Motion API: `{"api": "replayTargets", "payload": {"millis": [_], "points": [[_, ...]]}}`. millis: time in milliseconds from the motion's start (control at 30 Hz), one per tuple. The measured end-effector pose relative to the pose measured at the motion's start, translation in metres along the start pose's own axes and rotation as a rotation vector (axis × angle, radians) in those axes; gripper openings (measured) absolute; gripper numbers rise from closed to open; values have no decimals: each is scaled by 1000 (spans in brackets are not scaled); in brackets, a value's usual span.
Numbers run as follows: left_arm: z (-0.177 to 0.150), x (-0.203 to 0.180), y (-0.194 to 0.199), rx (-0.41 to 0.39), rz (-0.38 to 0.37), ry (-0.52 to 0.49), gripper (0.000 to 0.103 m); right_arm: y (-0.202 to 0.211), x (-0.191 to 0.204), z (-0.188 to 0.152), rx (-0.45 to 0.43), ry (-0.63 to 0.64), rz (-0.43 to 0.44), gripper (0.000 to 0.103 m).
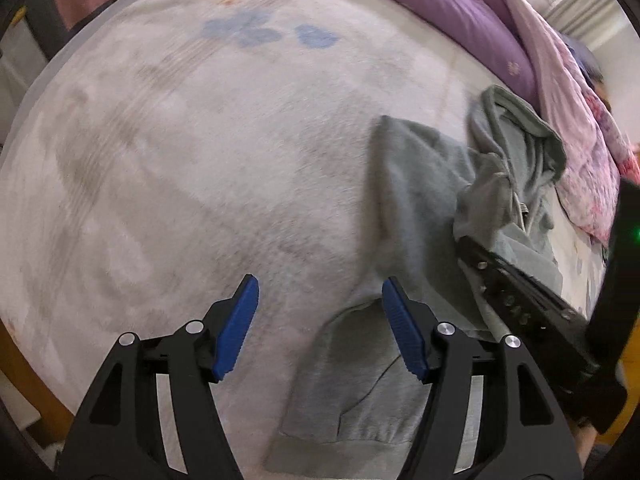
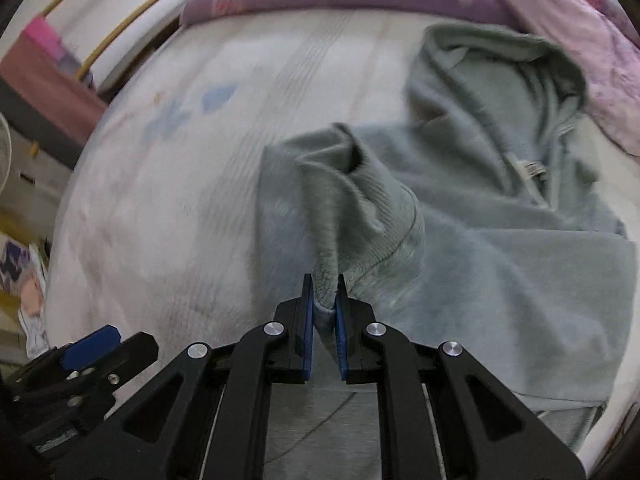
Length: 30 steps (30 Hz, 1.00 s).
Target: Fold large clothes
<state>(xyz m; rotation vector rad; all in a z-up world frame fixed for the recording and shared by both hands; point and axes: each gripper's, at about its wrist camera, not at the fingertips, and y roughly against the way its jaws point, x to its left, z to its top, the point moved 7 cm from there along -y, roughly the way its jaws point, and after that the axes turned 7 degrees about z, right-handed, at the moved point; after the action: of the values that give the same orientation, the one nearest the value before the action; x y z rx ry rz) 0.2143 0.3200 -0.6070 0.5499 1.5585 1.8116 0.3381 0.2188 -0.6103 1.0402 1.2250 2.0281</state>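
Note:
A grey-green hoodie (image 2: 500, 248) lies on the pale bed sheet (image 2: 168, 208), hood (image 2: 516, 64) towards the far right. My right gripper (image 2: 324, 296) is shut on the ribbed cuff of a sleeve (image 2: 360, 216) and holds it lifted over the hoodie's body. My left gripper (image 1: 320, 304) is open and empty, low over the sheet just left of the hoodie's hem and pocket (image 1: 360, 384). The hoodie (image 1: 416, 184) runs away to the right in the left wrist view, where the right gripper's black body (image 1: 532, 304) shows at the right. The left gripper also shows at the lower left of the right wrist view (image 2: 88, 344).
A purple quilt (image 1: 448, 4) and a pink floral quilt (image 1: 580, 136) are heaped along the far side of the bed. The sheet has blue flower prints (image 1: 256, 32). The bed's wooden edge (image 1: 24, 360) is at the left. A pink cloth (image 2: 44, 68) hangs beyond the bed.

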Motion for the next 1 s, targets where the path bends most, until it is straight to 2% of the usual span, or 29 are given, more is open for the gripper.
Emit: {"api": "replayTargets", "payload": {"millis": [33,67,100,133,233,267,300,367,467,500,533,567,700,767,900,1000], "points": [[-2,3,-1,4,1,8,65,-9,2,-5,47,-7,26,22],[-3,4,-2,5,5,12,65,-14,0,-9,64,-15,37,23],[-3,7,-1,6,6,16,65,-13,0,-12,63,-17,37,26],[-3,8,-1,5,4,23,65,-10,1,-15,66,-13,39,36],[-3,7,0,7,4,38,66,12,1,-16,22,19,70,58],[-1,5,1,7,2,42,66,23,-2,-16,11,20,86,59],[1,2,2,3,0,42,67,31,-5,-17,-5,19,100,59],[5,-7,3,-9,-8,39,67,48,-22,-16,-47,12,76,59],[12,-36,1,-9,-38,10,68,75,-85,-14,-89,-108,37,59],[14,-46,0,-7,-43,-7,68,81,-109,-14,-81,-151,28,49],[18,-59,-2,-7,-45,-32,68,85,-131,-14,-79,-189,33,36],[22,-72,-5,-10,-50,-55,68,87,-145,-13,-79,-212,28,34],[39,-122,-17,-4,-86,-129,74,108,-223,1,-103,-278,-45,34],[53,-149,-27,-5,-87,-184,75,112,-254,12,-109,-330,-37,35],[96,-196,-47,-25,-73,-250,78,123,-318,47,-137,-425,-26,44],[137,-232,-73,-16,-49,-292,78,122,-353,82,-153,-444,-37,45]]}}
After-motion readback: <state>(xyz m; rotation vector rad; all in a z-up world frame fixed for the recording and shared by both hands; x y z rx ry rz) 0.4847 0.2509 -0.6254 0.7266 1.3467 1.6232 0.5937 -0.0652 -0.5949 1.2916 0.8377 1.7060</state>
